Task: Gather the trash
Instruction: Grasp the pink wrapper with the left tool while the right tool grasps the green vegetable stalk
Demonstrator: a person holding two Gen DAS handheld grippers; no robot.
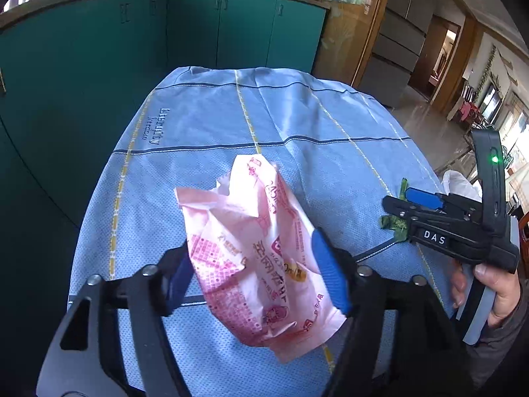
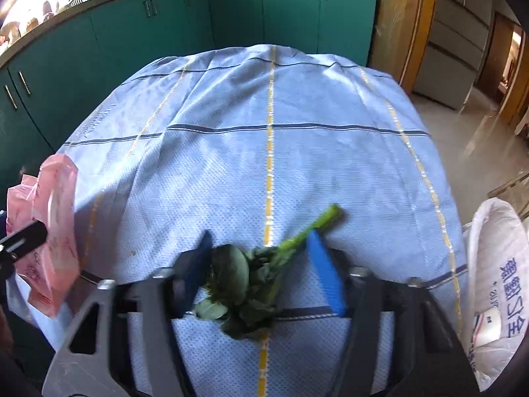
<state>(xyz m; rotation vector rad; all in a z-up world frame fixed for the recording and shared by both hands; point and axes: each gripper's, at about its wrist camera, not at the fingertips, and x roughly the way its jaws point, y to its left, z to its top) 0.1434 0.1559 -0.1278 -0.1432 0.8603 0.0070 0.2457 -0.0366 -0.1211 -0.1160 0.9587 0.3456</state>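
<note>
Left gripper (image 1: 258, 274): jaws straddle the pink printed wrapper (image 1: 254, 258). The wrapper sits right between the pads, its long axis running roughly along the jaw line, top end sticking out past the fingertips. The pads look to be touching its sides, so I read it as gripped, though the crumpled film makes a firm pinch hard to confirm. Right gripper (image 2: 261, 271): jaws bracket the wilted green vegetable scrap (image 2: 254, 274); leaf bundle is between the pads, stem pointing forward and right, out beyond the right fingertip. Left pad is against the leaves, right pad touches the stem; I judge it a light grasp. Each hand is on its own item, so neither needs to cross over. From the left wrist view the right gripper sits off to the right, near the cloth's edge. Surface is a counter under a blue cloth (image 2: 297, 115) with yellow and dark stripes. White bag (image 2: 496, 264) just right of the right jaws, likely the drop target. Teal cabinets (image 1: 231, 29) beyond.
</note>
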